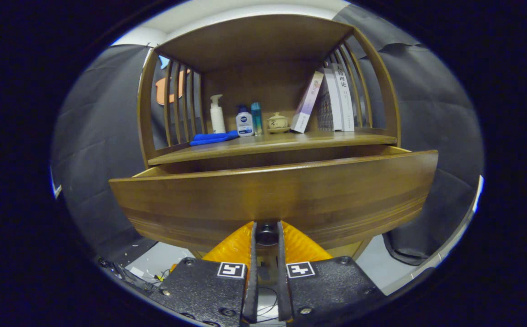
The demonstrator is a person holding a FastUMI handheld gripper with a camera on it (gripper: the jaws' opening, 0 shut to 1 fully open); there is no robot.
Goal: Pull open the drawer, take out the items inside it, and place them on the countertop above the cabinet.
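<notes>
A wooden drawer front (272, 195) stands pulled out from the cabinet, right ahead of my fingers. Its small dark knob (267, 231) sits at the lower middle of the front, and my gripper (267, 234) is shut on it, both fingers pressing its sides. A narrow gap shows between the drawer's top rim and the countertop (272, 143) above. The inside of the drawer is hidden from here. On the countertop stand a white pump bottle (217, 114), a small blue-capped bottle (244, 121), a slim teal bottle (256, 118), a small ceramic pot (277, 121) and a folded blue cloth (212, 138).
Several books (331, 97) lean at the countertop's right end. Slatted wooden sides (177, 106) and a wooden top board close the shelf space. Black cloth hangs on both sides of the cabinet, and pale floor (163, 261) with cables lies below the drawer.
</notes>
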